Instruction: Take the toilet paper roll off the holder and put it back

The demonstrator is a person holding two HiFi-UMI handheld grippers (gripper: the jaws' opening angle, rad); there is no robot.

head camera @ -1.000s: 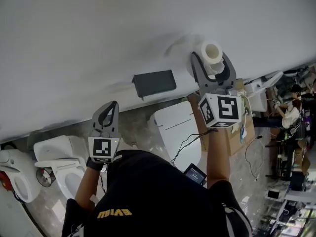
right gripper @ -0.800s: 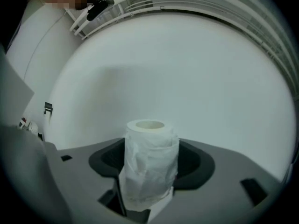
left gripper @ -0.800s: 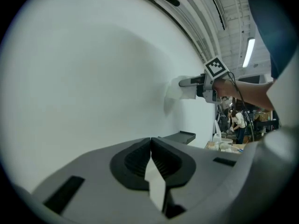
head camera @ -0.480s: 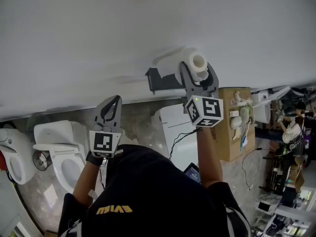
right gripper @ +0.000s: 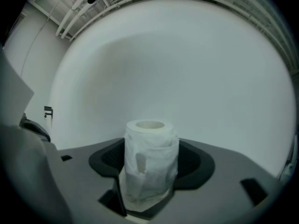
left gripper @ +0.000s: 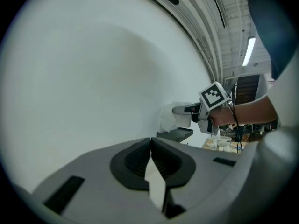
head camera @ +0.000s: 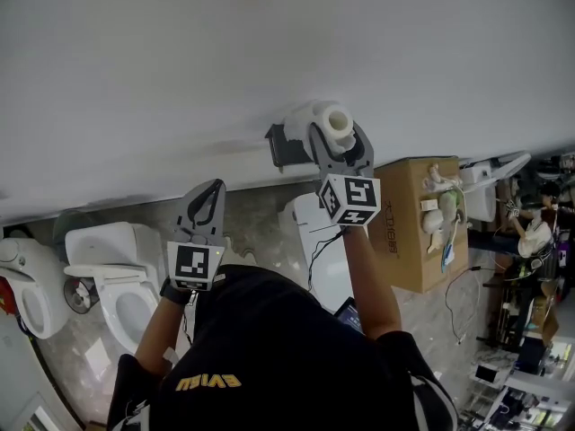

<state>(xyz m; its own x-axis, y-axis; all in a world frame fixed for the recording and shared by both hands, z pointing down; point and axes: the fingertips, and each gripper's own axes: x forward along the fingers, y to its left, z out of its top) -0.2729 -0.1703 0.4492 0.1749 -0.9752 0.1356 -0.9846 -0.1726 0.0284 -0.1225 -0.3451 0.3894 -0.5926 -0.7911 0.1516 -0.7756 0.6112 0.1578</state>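
Note:
The white toilet paper roll (head camera: 327, 120) is clamped between the jaws of my right gripper (head camera: 338, 135), which is shut on it. It is held up against the white wall, touching or just right of the dark grey holder (head camera: 280, 144). In the right gripper view the roll (right gripper: 149, 157) stands upright between the two dark pads, with a loose sheet wrapped around it. My left gripper (head camera: 205, 203) hangs lower left, away from the wall, shut and empty. From the left gripper view, its closed jaws (left gripper: 150, 146) sit in front, with the roll (left gripper: 171, 117) and holder shelf (left gripper: 176, 134) beyond.
Below the wall stand a white toilet (head camera: 112, 285), another toilet (head camera: 22, 299) at the far left and a white toilet lid (head camera: 310, 227). A cardboard box (head camera: 418, 227) with small items on it sits to the right. Cables run along the floor.
My right gripper has carried the roll leftward along the wall until it reached the holder. The left gripper has stayed in about the same place.

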